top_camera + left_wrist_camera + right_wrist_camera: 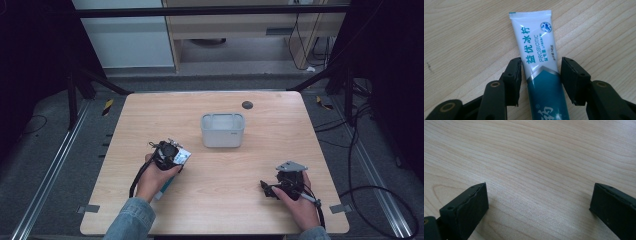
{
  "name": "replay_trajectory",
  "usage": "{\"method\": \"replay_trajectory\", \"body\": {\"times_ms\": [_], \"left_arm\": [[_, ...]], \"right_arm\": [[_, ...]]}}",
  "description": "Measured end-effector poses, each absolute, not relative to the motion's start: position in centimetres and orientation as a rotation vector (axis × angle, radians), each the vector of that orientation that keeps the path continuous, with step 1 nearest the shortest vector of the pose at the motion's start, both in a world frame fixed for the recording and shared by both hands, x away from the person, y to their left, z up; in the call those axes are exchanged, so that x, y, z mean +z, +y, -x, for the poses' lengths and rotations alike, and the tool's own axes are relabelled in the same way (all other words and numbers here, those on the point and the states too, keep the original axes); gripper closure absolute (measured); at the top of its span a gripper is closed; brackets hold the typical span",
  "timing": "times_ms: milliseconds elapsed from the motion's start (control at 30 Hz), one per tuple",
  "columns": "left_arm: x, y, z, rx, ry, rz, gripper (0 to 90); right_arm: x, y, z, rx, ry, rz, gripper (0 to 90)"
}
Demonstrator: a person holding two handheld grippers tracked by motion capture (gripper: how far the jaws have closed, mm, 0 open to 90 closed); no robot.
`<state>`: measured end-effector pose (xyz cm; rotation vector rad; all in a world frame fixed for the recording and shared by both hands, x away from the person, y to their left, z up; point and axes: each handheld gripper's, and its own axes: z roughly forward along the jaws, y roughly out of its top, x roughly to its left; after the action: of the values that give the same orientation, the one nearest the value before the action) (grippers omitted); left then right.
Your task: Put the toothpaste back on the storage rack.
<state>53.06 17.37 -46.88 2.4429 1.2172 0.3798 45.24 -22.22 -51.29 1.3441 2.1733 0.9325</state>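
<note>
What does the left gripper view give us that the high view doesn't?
Left gripper view: the toothpaste tube's white and teal print, and the jaws flanking it, the left pad about touching, a small gap at the right.

High view: the grey bin mid-table, the right gripper resting near the front right with nothing between its jaws, and both hands.

Both: the left gripper at the tube on the wooden table.

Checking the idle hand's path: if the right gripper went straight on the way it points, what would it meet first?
Probably nothing: ahead of the right gripper, between its open jaws, lies bare wooden table as far as its own view shows. Depth is unclear.
</note>
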Motion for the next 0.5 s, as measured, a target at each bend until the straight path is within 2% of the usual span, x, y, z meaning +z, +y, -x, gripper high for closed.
{"method": "replay_trajectory", "body": {"times_ms": [333,500], "left_arm": [[-47.11,17.18,-53.26,0.359,1.219,-2.462,52.8],[-47.12,17.14,-53.30,0.331,1.221,-2.467,56.9]], "right_arm": [[-51.29,-22.22,-45.24,0.933,2.173,-1.344,1.8],[-51.29,-22.23,-45.24,0.931,2.174,-1.343,1.8]]}}
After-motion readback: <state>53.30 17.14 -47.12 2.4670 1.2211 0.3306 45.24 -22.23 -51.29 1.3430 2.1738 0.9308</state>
